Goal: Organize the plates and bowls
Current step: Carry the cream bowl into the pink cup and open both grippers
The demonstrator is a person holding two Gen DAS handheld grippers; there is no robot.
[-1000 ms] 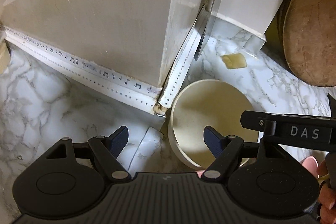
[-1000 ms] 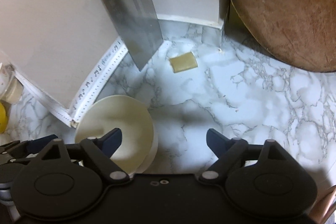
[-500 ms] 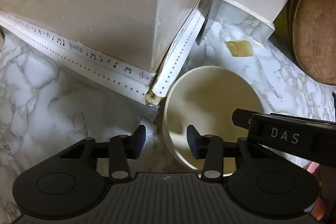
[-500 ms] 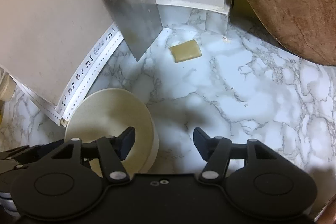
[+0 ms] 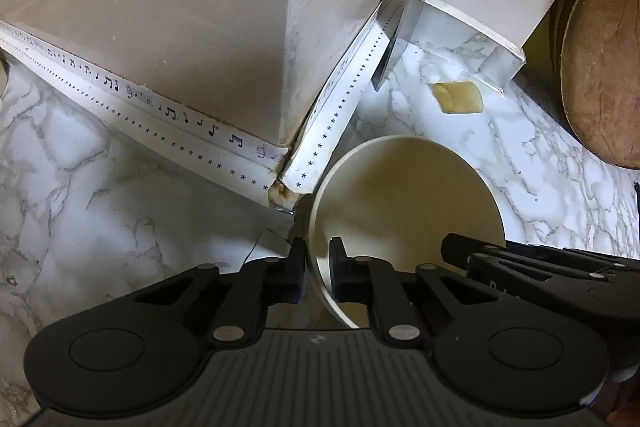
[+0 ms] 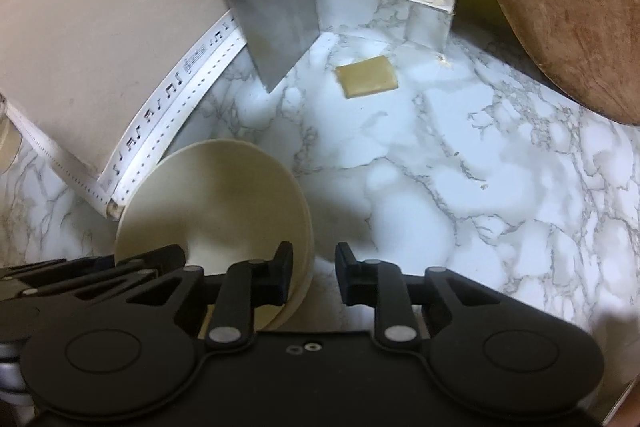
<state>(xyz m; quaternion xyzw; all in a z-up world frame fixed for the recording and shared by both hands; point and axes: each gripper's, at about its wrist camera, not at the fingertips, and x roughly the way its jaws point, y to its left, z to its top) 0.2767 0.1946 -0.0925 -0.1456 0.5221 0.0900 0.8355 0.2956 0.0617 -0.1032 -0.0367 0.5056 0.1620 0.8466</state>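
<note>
Bowl (image 5: pixel 404 203) on marbled surface (image 5: pixel 80 211), tucked against the wall corner. Left gripper (image 5: pixel 318 269) clamped on the near-left rim, presumably for lifting. Right gripper (image 6: pixel 313 277) astride the opposite rim, jaws closing but not yet pinching, likely for a steadier two-sided hold.

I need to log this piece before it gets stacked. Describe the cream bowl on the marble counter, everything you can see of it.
The cream bowl is round, plain and matte, likely ceramic or plastic, and looks empty. It sits on the marble counter close to the corner of a white block edged with music-note tape. The left gripper is shut on its rim, one pad inside and one outside. The right gripper straddles the opposite rim, its jaws closing, the outer pad not yet touching.
</note>
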